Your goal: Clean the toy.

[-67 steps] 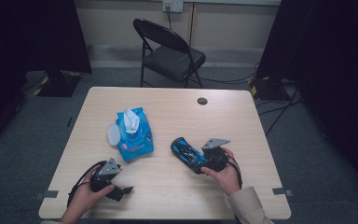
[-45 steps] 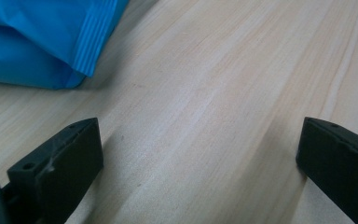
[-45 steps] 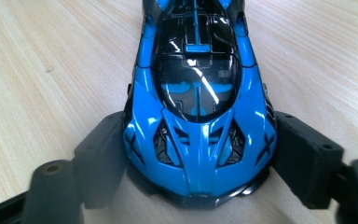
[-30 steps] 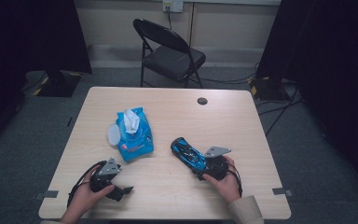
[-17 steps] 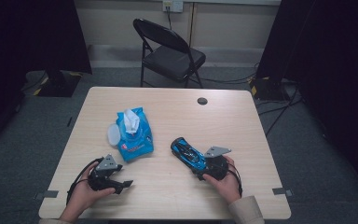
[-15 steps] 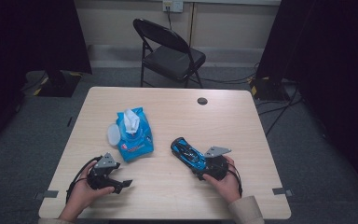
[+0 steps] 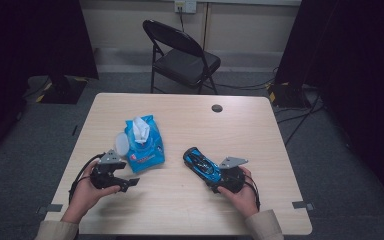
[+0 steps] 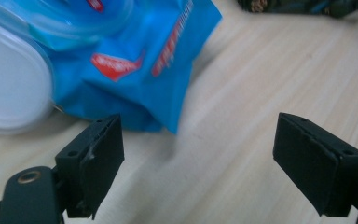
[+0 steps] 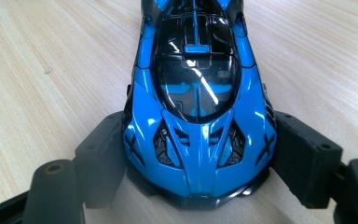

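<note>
Jaws of the right gripper (image 9: 200,186) are pressed on a toy car (image 9: 196,93) near the table's (image 7: 260,125) front edge. The left gripper (image 8: 200,154) is held empty and wide apart, its jaws just reopened slightly, beside a wipes pack (image 8: 135,60).

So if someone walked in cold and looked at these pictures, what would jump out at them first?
Probably the glossy blue and black toy sports car near the table's right front, clasped on both flanks by the right tongs. Next, the bright blue soft pack of wet wipes, a white tissue poking from its top and its white lid flipped open, lying left of centre on the pale wooden table. The left tongs stand open just short of that pack, nothing between them.
</note>
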Motion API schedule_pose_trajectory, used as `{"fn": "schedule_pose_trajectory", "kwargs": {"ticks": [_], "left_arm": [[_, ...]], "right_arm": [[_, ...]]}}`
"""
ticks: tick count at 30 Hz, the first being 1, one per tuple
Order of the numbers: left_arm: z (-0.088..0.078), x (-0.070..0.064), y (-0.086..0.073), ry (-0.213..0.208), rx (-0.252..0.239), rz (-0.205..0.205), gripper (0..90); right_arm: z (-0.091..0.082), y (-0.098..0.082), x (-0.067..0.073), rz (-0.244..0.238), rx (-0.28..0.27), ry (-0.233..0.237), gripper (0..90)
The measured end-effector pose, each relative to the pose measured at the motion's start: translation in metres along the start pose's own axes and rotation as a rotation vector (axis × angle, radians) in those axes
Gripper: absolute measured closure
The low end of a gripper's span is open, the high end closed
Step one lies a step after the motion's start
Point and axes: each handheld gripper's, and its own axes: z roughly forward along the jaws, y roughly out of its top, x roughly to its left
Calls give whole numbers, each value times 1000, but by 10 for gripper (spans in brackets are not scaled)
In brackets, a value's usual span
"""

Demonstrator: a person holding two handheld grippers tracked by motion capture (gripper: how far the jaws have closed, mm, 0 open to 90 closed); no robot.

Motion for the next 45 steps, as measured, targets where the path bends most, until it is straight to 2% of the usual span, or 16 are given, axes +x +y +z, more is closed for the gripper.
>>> {"fn": "schedule_pose_trajectory", "kwargs": {"ticks": [5,10,14,15,22,34,37,45], "left_arm": [[-5,7,16,26,16,-1,158],[-7,16,30,31,16,-18,160],[-6,21,42,38,25,-10,164],[-6,25,48,54,28,-9,167],[-1,31,57,48,31,-22,176],[-6,45,76,77,19,-40,178],[-5,49,83,95,3,-76,166],[2,60,101,118,-9,-97,166]], "right_arm": [[0,0,0,0,0,1,249],[0,0,0,-1,0,0,249],[0,0,0,-1,0,0,249],[0,0,0,-1,0,1,249],[0,0,0,-1,0,0,249],[0,0,0,-2,-1,2,249],[0,0,-1,-3,-1,3,250],[0,0,-1,-3,-1,3,250]]}}
